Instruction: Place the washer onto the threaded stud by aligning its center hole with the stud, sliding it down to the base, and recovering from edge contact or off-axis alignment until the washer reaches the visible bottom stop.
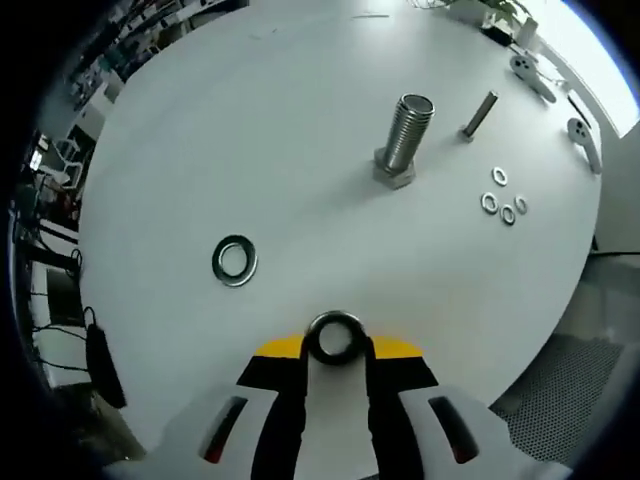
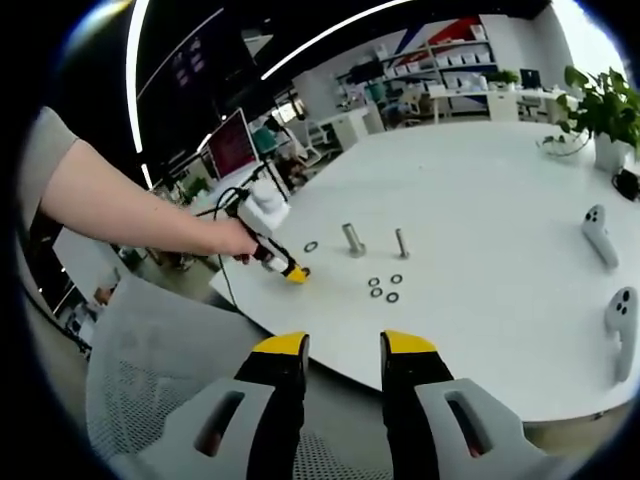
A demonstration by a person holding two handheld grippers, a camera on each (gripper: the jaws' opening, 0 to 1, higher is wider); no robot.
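A large threaded stud stands upright on its hex head on the white round table. My left gripper is shut on a steel washer, held between the yellow tips low over the table's near part, well short of the stud. A second large washer lies flat to the left. In the right gripper view a person's hand holds the left gripper at the table edge, with the stud and the loose washer beyond. My right gripper stands open off the table, holding nothing.
A slim bolt and several small washers lie right of the stud. Two white controllers rest on the table's right side, a potted plant farther back. A grey mesh chair sits below the right gripper.
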